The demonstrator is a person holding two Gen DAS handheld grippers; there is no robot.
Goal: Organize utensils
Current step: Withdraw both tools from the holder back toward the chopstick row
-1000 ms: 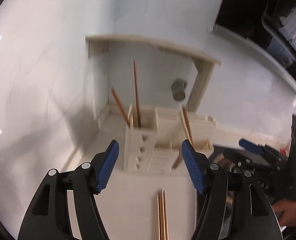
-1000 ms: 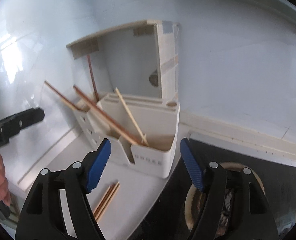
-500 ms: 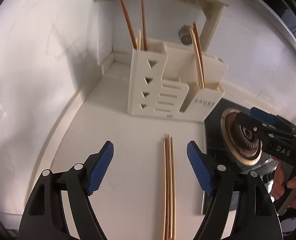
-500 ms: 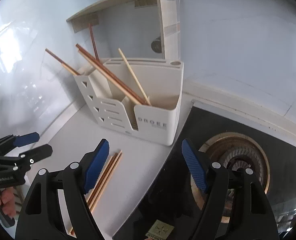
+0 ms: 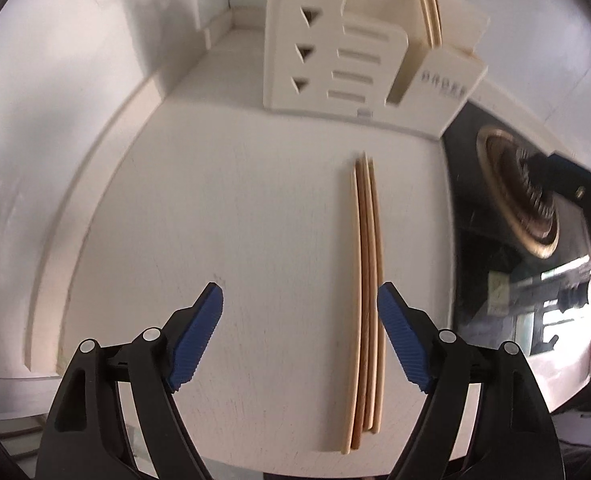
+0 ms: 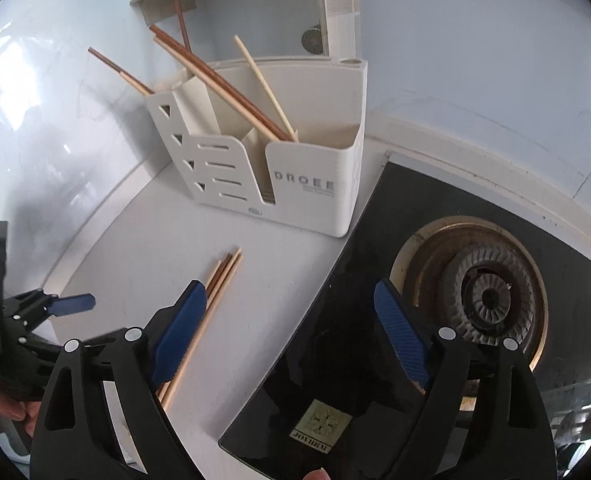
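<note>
Now the left gripper (image 5: 300,338) is hanging released over the counter (image 5: 215,208), and the right gripper (image 6: 291,332) is likewise spread and empty above the stove edge. The loose chopsticks (image 5: 367,300) are lying bundled near the left gripper's right pad – light, stiff, slippery sticks, probably best pinched mid-length. Since half a second ago, the left gripper has been pulling back – the caddy (image 5: 359,52) is sitting farther off

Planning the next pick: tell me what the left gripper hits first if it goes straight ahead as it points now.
Probably the bare countertop. The open left gripper points down at it, with the loose chopsticks lying just inside its right finger. Depth is unclear.
</note>
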